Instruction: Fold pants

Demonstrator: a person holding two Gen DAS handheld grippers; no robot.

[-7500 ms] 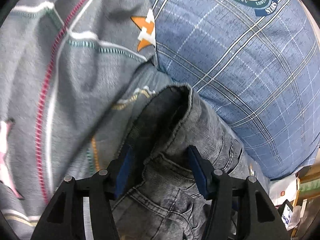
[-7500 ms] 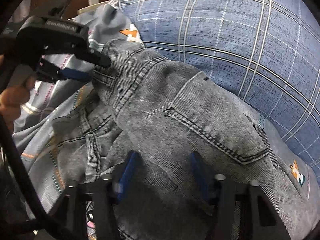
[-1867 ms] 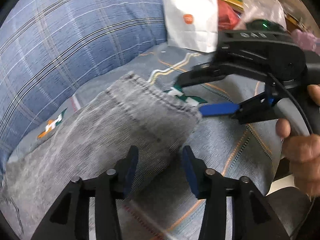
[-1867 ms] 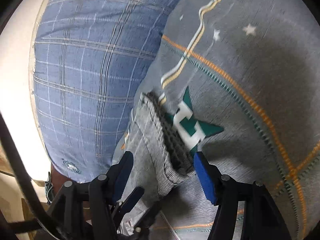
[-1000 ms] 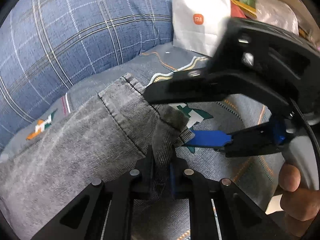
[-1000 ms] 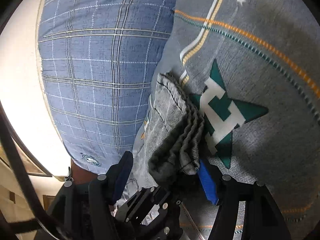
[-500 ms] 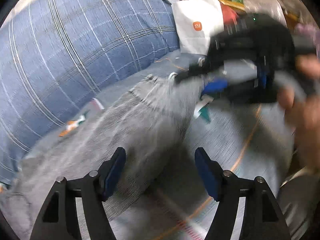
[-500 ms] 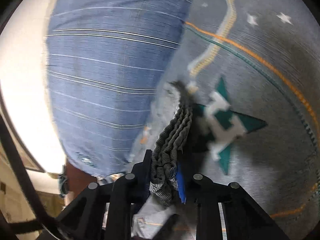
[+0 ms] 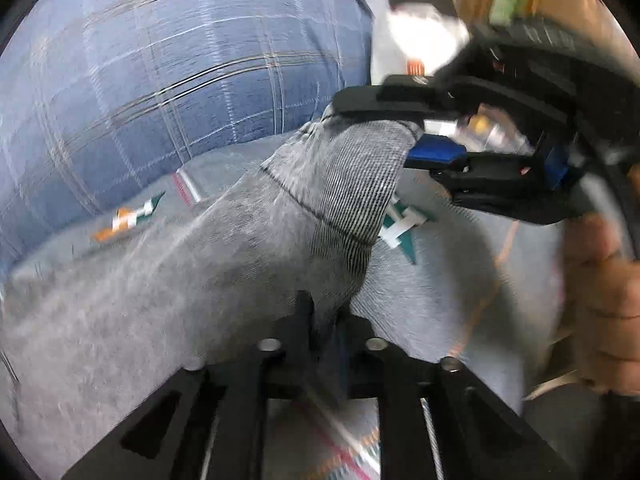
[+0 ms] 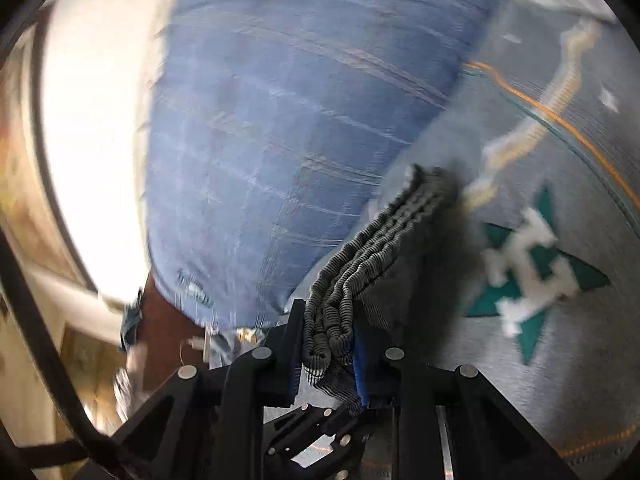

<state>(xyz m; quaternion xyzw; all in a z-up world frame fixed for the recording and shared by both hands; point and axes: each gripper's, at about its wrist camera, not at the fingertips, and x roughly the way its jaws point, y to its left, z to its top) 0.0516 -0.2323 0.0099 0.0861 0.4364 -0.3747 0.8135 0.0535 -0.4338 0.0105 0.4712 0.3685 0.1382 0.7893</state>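
The grey denim pants lie on a grey patterned bedspread, and their leg hem end is lifted off it. My left gripper is shut on the near corner of the hem. My right gripper is shut on the stacked hem layers at the other corner; it also shows in the left wrist view, held by a hand. The hem cloth is stretched between the two grippers. Both views are motion-blurred.
A big blue plaid pillow lies against the pants' far side and also shows in the right wrist view. A white paper bag and clutter stand beyond the bed. A teal star print marks the bedspread beside the hem.
Half a second ago my left gripper was open; now it is shut on the hem. Both grippers have lifted the leg end up off the bedspread.
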